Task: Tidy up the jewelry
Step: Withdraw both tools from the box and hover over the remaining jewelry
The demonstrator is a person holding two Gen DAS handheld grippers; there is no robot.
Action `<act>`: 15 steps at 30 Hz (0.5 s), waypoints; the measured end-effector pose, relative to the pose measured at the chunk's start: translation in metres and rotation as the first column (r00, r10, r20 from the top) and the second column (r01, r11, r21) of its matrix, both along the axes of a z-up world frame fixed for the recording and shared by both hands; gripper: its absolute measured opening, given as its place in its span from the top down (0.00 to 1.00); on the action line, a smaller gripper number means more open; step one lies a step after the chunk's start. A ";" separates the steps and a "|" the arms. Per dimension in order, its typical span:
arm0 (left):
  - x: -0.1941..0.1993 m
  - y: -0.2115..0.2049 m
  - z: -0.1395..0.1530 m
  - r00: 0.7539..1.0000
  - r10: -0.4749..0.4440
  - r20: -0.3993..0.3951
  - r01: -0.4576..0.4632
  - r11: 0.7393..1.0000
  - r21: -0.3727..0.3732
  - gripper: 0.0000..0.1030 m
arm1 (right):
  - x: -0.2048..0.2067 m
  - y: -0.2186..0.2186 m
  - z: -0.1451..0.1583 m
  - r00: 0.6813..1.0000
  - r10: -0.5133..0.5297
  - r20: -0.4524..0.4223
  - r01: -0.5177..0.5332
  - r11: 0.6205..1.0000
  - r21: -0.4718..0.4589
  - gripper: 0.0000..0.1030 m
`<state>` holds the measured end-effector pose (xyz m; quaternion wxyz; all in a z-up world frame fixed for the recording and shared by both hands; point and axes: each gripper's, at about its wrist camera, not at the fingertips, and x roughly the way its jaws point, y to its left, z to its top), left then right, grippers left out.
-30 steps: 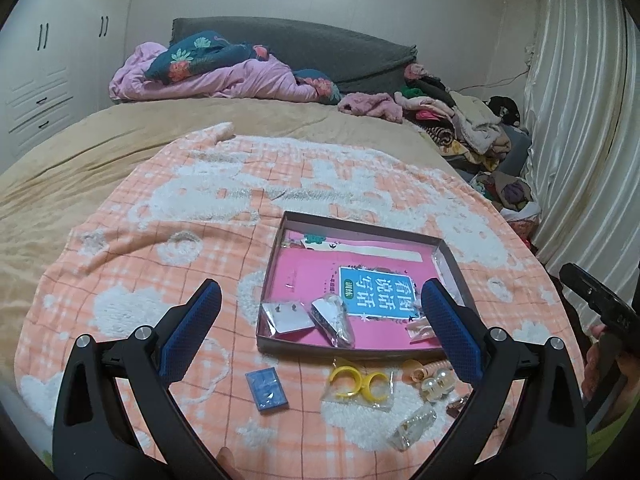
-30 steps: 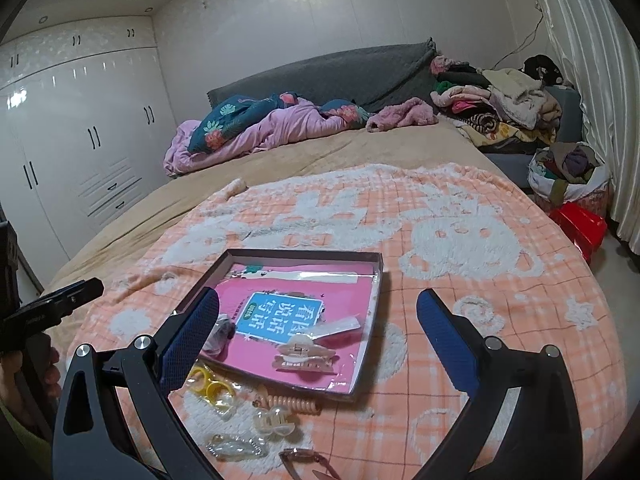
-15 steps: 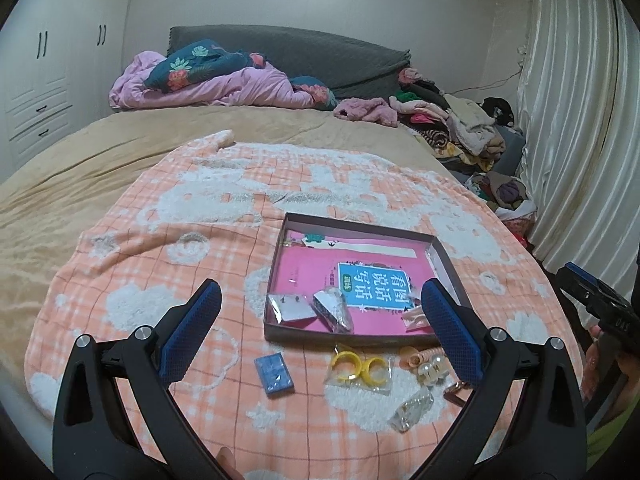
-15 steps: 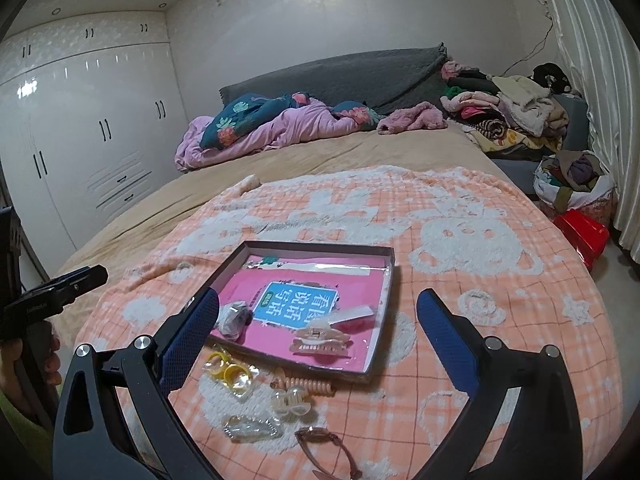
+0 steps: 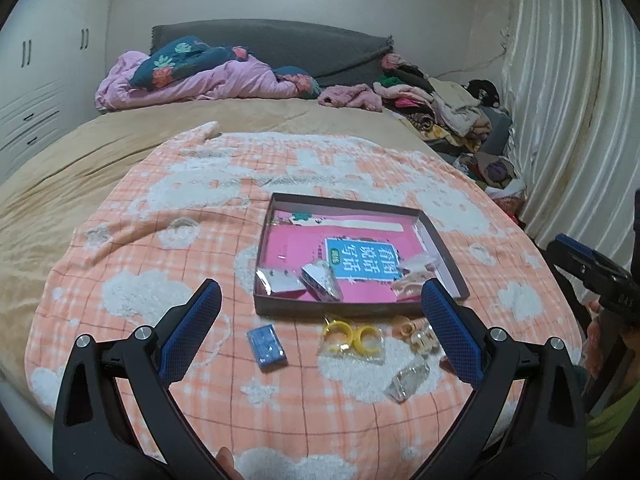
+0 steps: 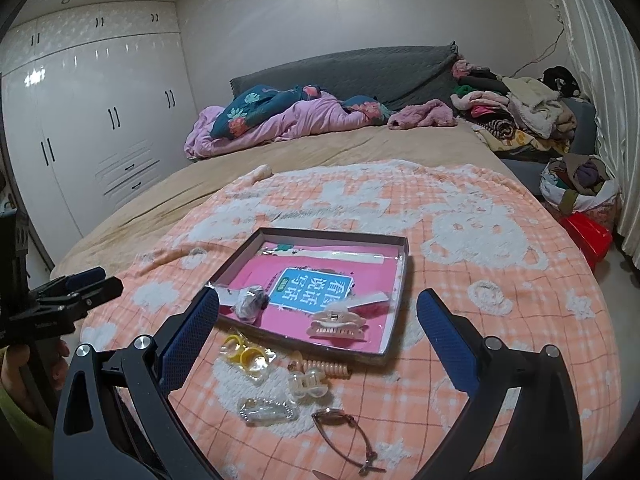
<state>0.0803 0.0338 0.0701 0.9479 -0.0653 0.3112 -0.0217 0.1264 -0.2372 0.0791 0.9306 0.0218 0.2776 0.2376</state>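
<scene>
Jewelry packets lie loose on the orange blanket (image 5: 132,216) beneath both spread, empty tongs, left gripper (image 5: 320,322) and right gripper (image 6: 318,330): yellow rings (image 5: 352,336), blue box (image 5: 266,343). Beyond, the tray (image 5: 344,202) holds a hair claw (image 6: 336,324).

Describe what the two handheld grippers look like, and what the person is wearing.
Both the left gripper and the right gripper have matte black frames with silver bolts and two blue fingers with a fine mesh texture. No cables show. The person's sleeve is yellow-green.
</scene>
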 end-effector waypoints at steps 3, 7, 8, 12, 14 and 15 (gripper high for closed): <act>-0.003 -0.005 -0.004 1.000 -0.019 -0.008 0.019 1.000 0.008 0.09 | -0.003 0.002 0.000 1.000 0.012 -0.006 -0.012 1.000 0.000 0.04; -0.006 -0.010 -0.013 0.999 -0.040 -0.030 0.041 0.999 0.025 0.09 | -0.004 0.006 -0.004 1.000 0.021 -0.020 -0.022 1.000 -0.010 0.04; -0.007 -0.012 -0.016 0.998 -0.048 -0.037 0.049 0.998 0.027 0.09 | -0.004 0.006 -0.007 0.999 0.024 -0.028 -0.025 1.000 -0.012 0.04; -0.010 -0.018 -0.026 0.996 -0.070 -0.062 0.073 0.996 0.042 0.09 | -0.004 0.009 -0.016 0.998 0.028 -0.055 -0.030 0.999 -0.029 0.04; -0.010 -0.019 -0.031 0.994 -0.079 -0.073 0.082 0.996 0.038 0.09 | -0.006 0.010 -0.021 0.997 0.030 -0.066 -0.033 0.999 -0.041 0.04; -0.010 -0.020 -0.033 0.994 -0.082 -0.078 0.085 0.996 0.041 0.09 | -0.006 0.011 -0.023 0.997 0.031 -0.071 -0.034 0.998 -0.046 0.04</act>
